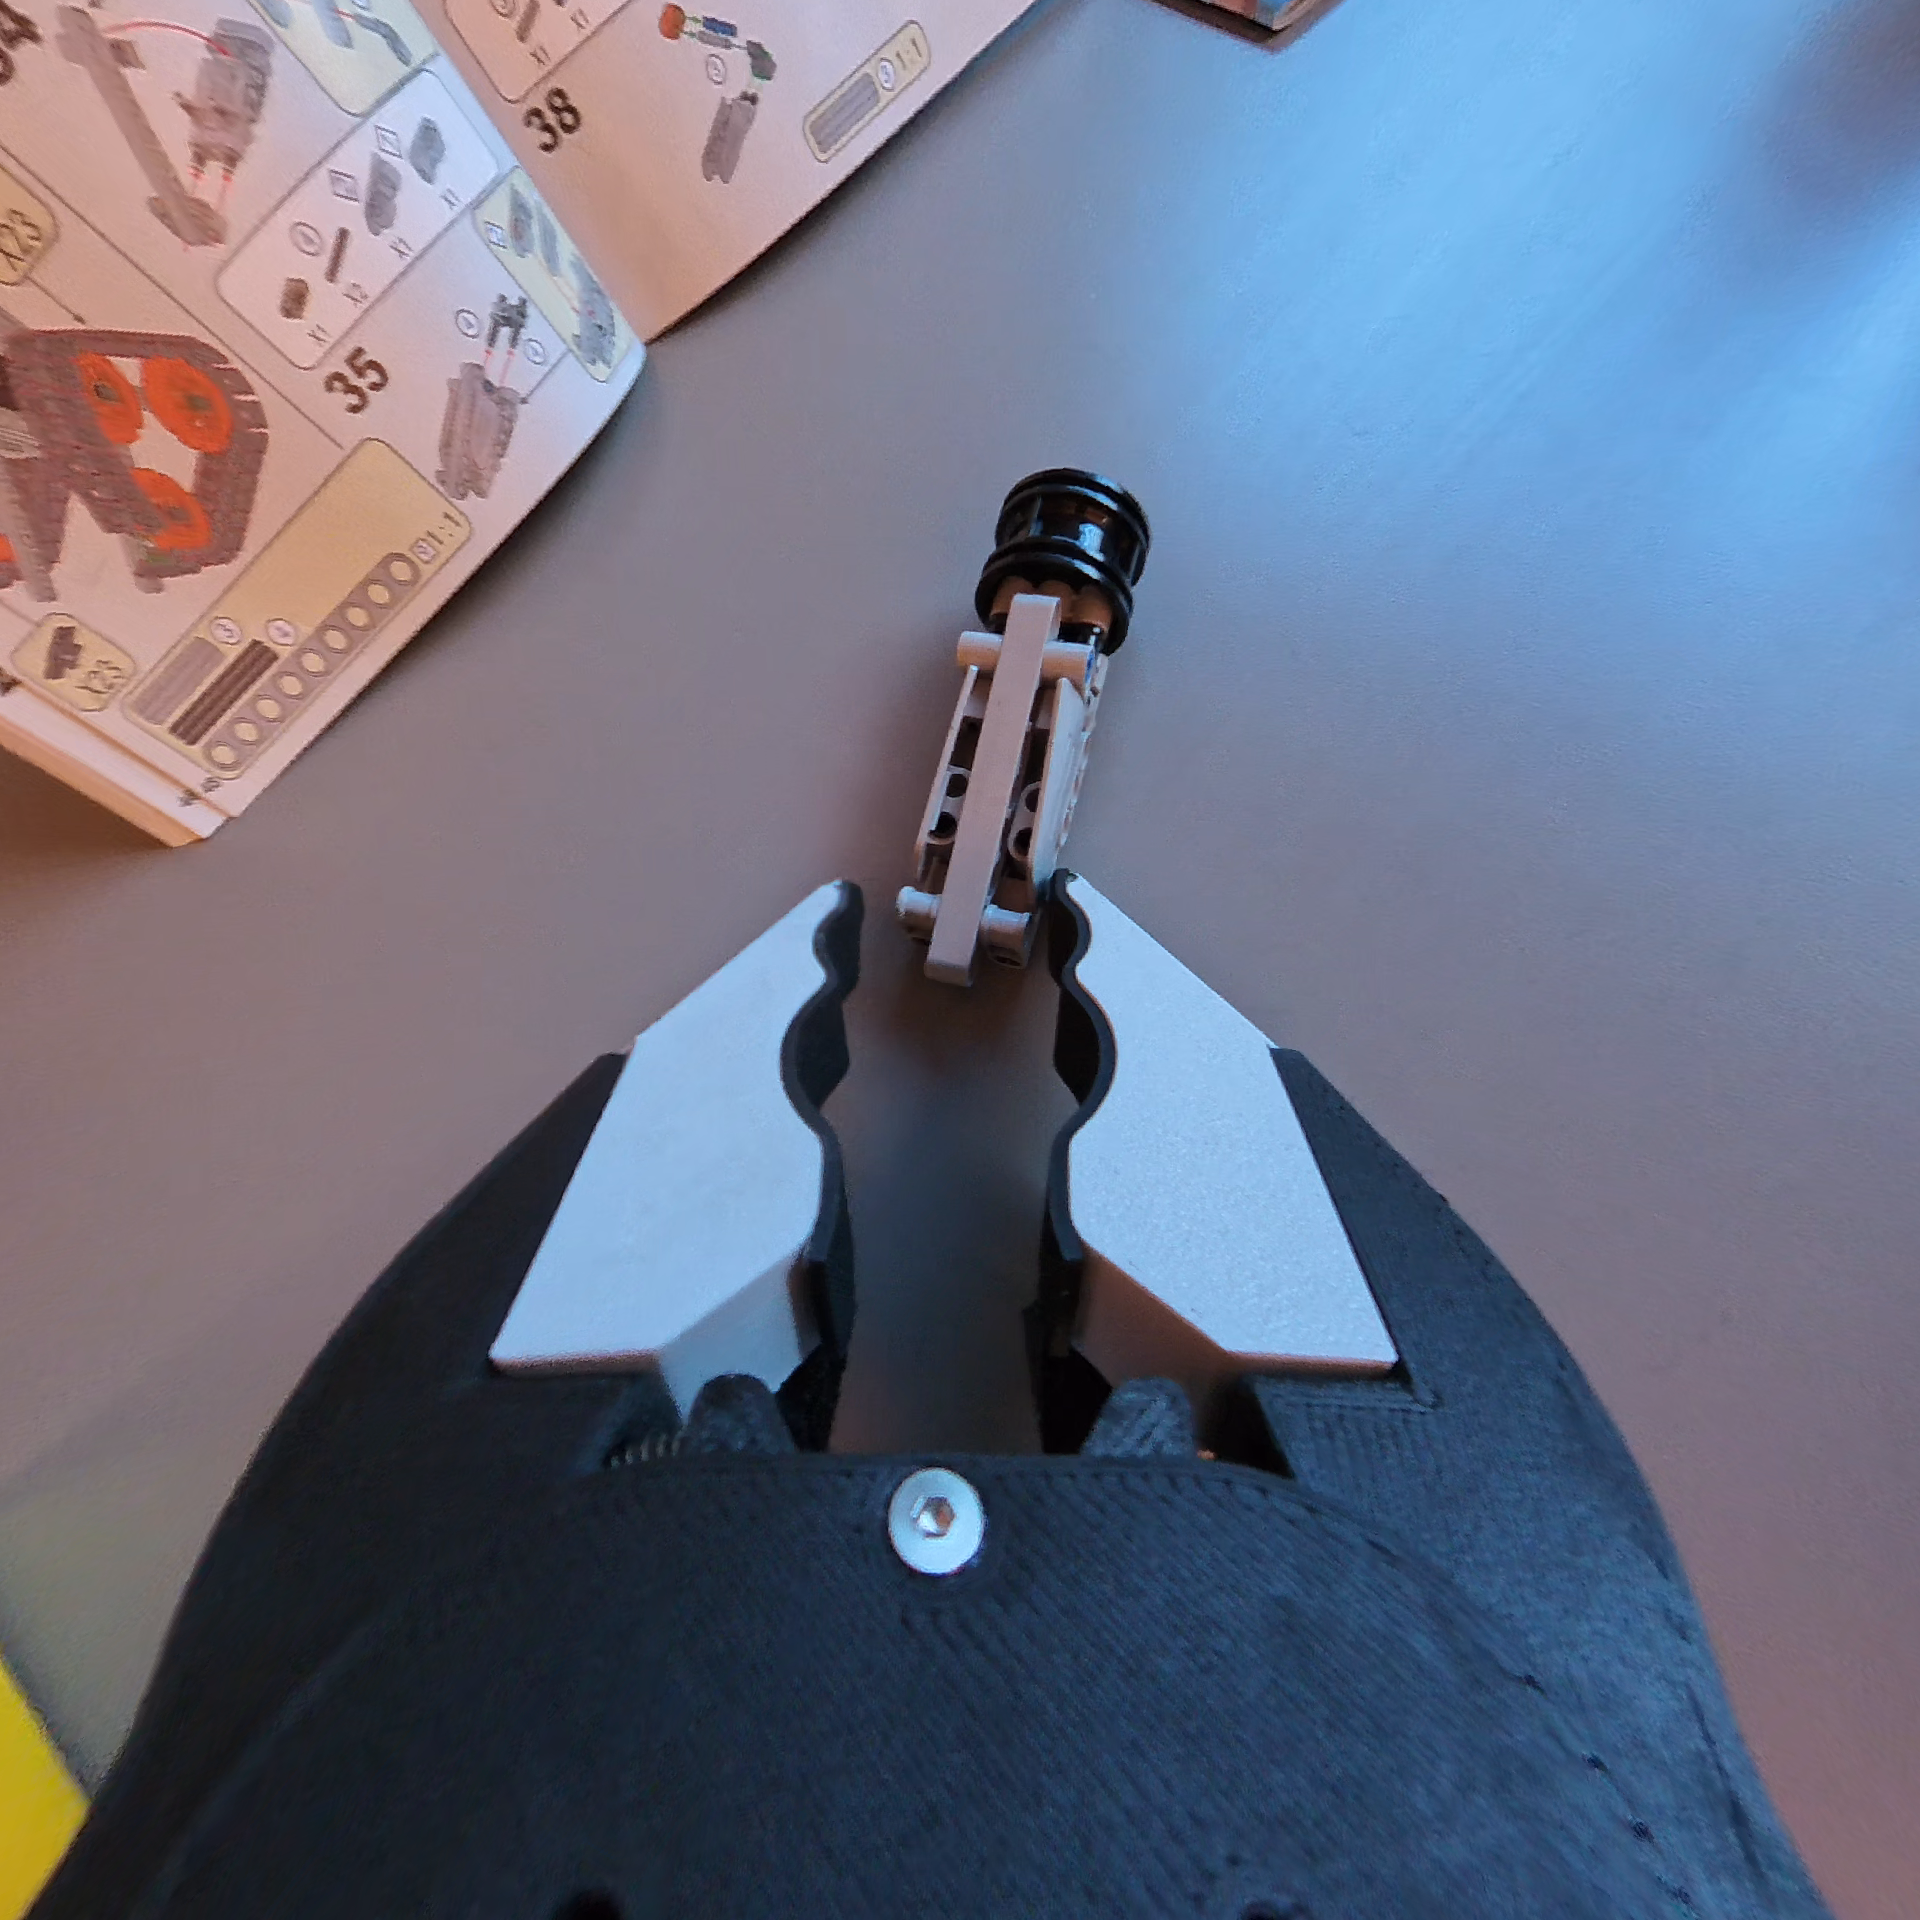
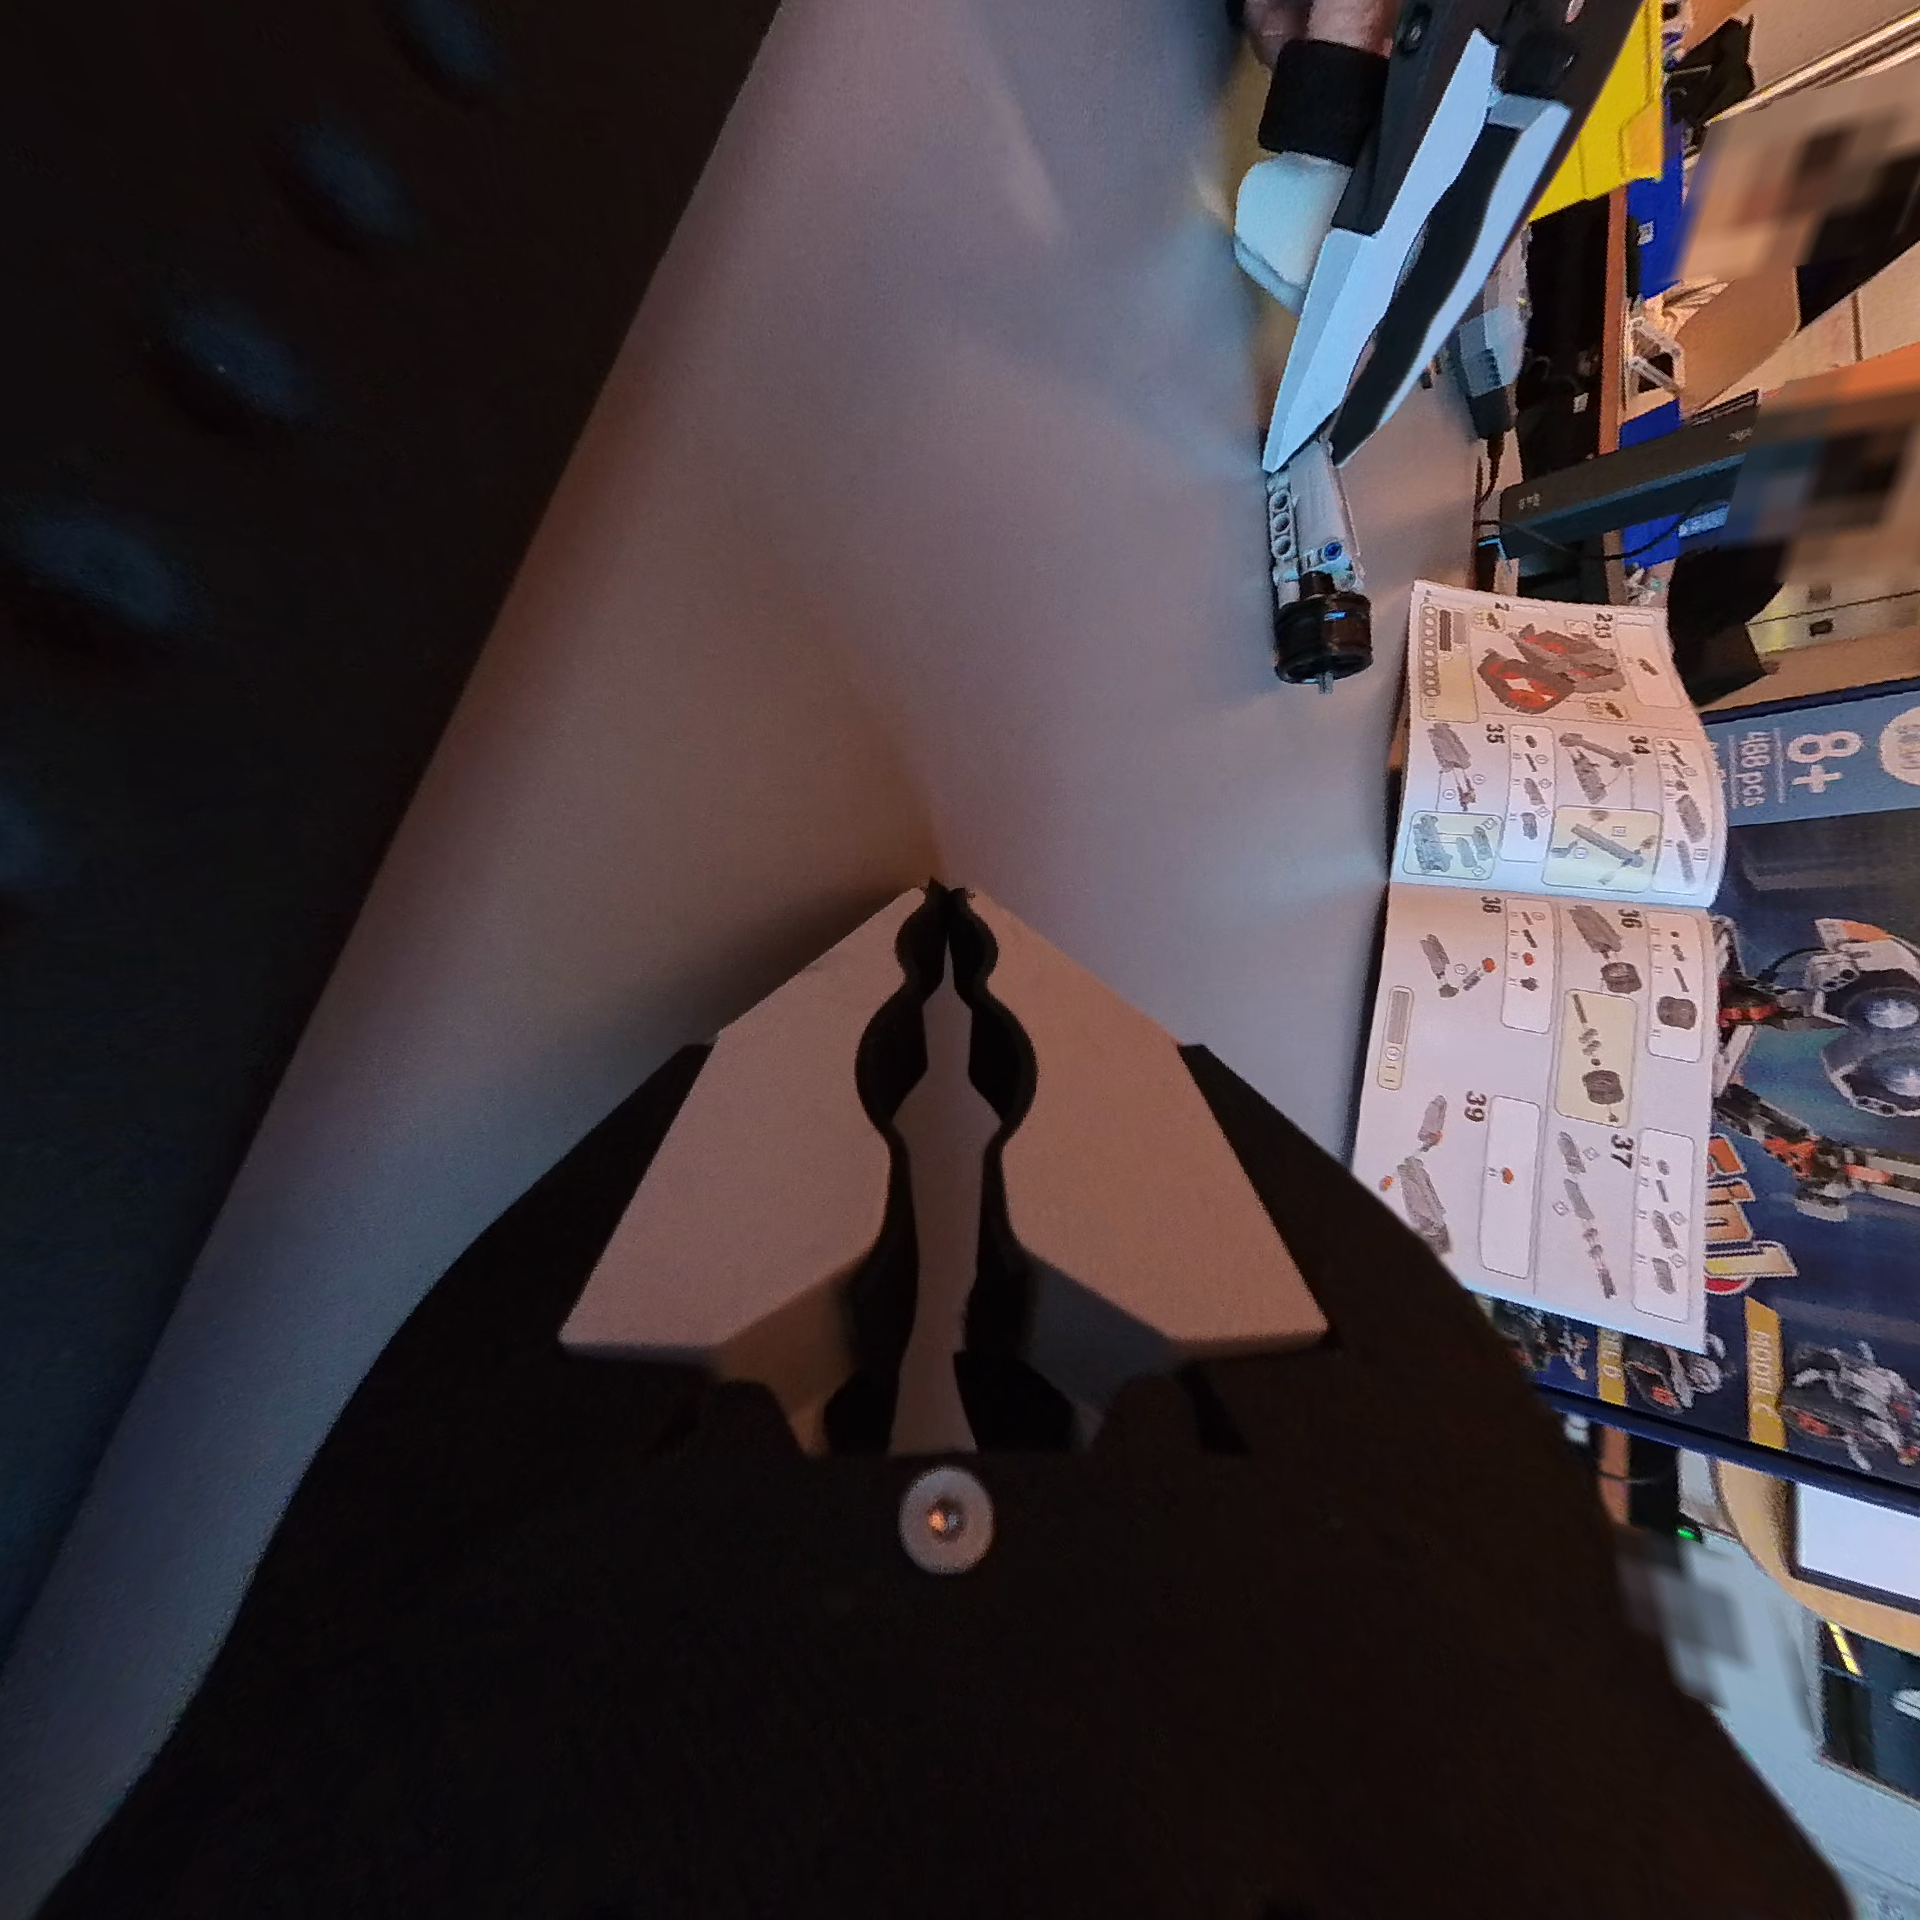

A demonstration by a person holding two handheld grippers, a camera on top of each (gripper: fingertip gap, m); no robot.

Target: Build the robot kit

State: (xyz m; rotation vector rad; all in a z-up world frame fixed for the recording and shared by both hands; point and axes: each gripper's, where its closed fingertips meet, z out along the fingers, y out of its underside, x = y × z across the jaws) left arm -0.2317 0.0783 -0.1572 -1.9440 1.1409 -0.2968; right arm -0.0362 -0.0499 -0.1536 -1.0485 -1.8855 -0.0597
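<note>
Left wrist view: left tool [image 1: 954, 914] open around grey brick assembly [image 1: 992, 790]; right tool [image 2: 948, 894] closed, empty.

Table [image 1: 1455, 520]: smooth, matte grey-brown top, catching a cool bluish sheen toward one side and a warmer tint elsewhere. Beyond its far edge, right wrist view: cluttered shelving [image 2: 1621, 343] with wooden boards, dark boxes, cables and yellow and blue items. Dark surface [image 2: 208, 520] along the table's other edge, dim and blurred; what it is cannot be told.
</note>
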